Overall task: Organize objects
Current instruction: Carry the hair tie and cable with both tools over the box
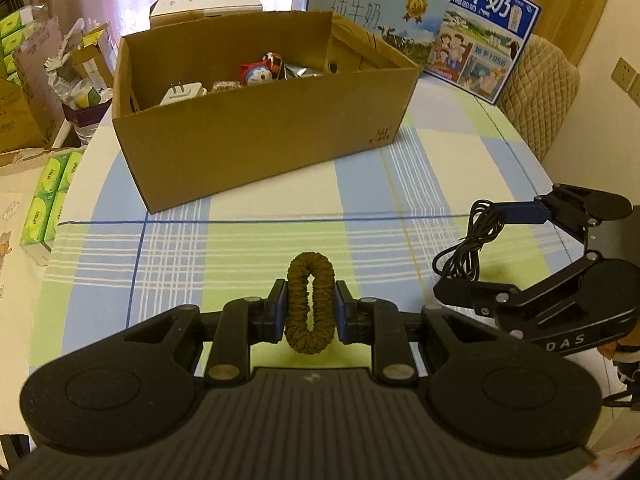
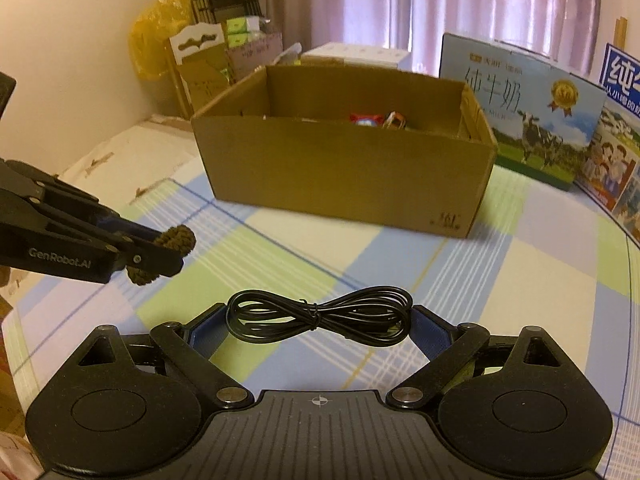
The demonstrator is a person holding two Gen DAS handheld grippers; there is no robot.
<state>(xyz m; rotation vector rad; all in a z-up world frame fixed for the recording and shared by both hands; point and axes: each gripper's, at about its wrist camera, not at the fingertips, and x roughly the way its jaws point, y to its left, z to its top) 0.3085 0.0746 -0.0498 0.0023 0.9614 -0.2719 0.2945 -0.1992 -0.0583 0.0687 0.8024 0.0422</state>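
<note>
1. Brown braided hair tie: upright ring squeezed between my left pads, clear of the cloth.
2. Black bundled cable: tied bow shape, spanning my right pads.
3. Open cardboard box: at 12 o'clock, holding small items.

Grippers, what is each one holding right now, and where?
Left gripper: brown hair tie, pinched across its sides. Right gripper: bundled black cable, gripped by its two end loops.

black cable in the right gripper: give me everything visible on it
The black cable is a thin glossy cord coiled into a figure-eight bundle, cinched at its middle by a twist tie. It spans crosswise between the right gripper and its blue pads, which clamp its two looped ends at a wide opening. It hangs clear above the checked tablecloth, short of the cardboard box.
</note>
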